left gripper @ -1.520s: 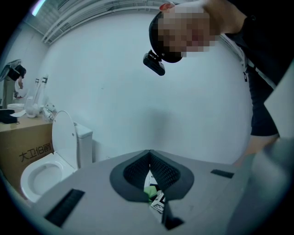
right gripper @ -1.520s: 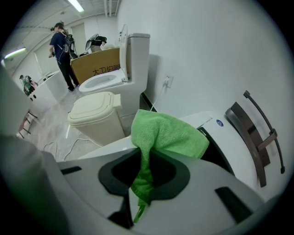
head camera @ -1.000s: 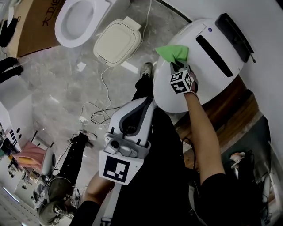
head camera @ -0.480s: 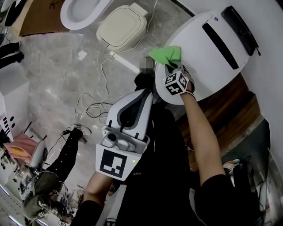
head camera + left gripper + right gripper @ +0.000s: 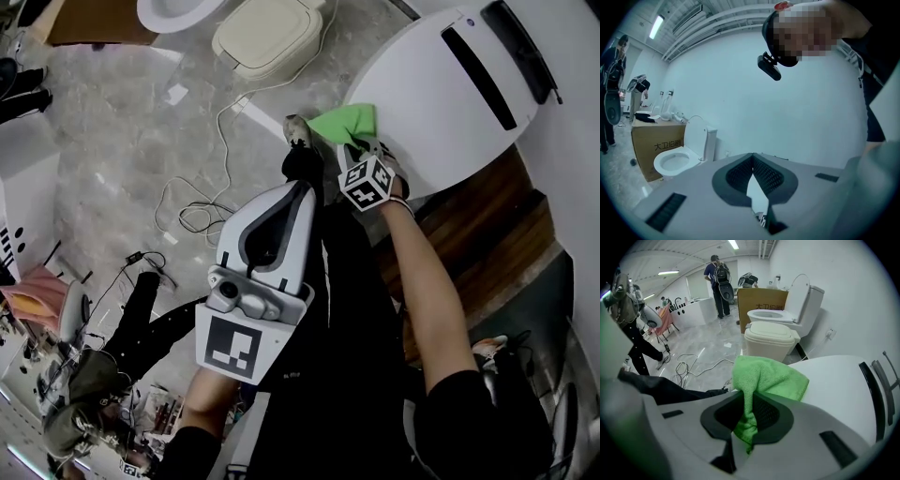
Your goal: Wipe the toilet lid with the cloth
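Grey marbled floor [image 5: 122, 141] fills most of the head view. Above it, at the upper right, is the white toilet lid [image 5: 441, 112], closed, with a dark slot [image 5: 478, 66] running along it. The toilet stands on a brown wooden platform [image 5: 487, 234].

The left gripper [image 5: 298, 183] hangs in the middle of the head view over the person's dark trousers, well apart from the lid. In the left gripper view its jaws meet at the tips with nothing between them [image 5: 752, 157], and a pale wall lies beyond.

A beige toilet seat unit [image 5: 267, 37] sits on the floor near the top edge of the head view, with a white cable [image 5: 202, 202] trailing from it across the floor. In the right gripper view a second toilet [image 5: 787, 310] with its lid raised stands behind that unit, next to a cardboard box [image 5: 759, 301].

The right gripper [image 5: 361, 150] is at the lid's rounded front edge, the end away from the dark slot. Its jaws are clamped on the green cloth [image 5: 764, 376], a fold of which hangs down between the pads [image 5: 750, 408]. The rest of the cloth [image 5: 347, 124] lies bunched on the lid's front rim, at its left side in the head view.
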{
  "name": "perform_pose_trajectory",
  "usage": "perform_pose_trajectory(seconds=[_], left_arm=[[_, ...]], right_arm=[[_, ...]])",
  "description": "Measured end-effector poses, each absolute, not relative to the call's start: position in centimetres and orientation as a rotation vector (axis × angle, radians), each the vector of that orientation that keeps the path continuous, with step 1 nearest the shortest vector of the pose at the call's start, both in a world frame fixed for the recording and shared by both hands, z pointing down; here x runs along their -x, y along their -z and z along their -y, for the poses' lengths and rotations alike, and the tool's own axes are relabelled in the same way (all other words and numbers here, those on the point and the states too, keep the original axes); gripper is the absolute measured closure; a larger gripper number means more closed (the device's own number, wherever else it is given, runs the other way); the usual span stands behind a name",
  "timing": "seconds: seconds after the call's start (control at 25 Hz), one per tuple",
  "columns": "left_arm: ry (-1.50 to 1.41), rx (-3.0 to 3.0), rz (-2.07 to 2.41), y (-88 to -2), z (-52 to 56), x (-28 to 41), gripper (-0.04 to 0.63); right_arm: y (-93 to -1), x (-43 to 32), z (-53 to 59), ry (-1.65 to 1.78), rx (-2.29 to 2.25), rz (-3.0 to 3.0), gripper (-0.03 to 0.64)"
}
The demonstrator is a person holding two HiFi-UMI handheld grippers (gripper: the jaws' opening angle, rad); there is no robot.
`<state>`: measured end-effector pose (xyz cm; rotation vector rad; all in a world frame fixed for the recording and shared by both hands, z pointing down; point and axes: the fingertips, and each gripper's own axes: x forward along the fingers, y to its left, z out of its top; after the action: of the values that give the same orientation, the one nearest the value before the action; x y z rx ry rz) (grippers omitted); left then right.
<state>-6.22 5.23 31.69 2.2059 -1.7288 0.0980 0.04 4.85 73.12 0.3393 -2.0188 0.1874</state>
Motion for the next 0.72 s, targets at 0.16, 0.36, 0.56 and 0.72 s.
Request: perform_pose_trajectory(seconds=[0.16,0.36,0.56,0.72], left_arm=[[-0.100,-2.194,1.737,-31.4,-6.9,6.4,0.598],[-0.095,-2.194,1.720,-31.4,-8.1,6.7,0.598],[-0.099,-2.223,1.677,-30.9,-8.3,6.3,0.598],[-0.089,-2.253,1.644,-30.2,-8.4,6.2,0.598]], right_arm=[[-73.4,-0.4,-7.3,-0.185,-0.315,2.011,0.551],[-73.7,-1.4,-10.2,-0.195,-0.294,2.000,0.551],[-73.9,-2.8,-12.9,-0.154,-0.255,1.985,0.551],[-74.1,-4.2,-14.6,-0.172,-0.253,1.969,0.551]])
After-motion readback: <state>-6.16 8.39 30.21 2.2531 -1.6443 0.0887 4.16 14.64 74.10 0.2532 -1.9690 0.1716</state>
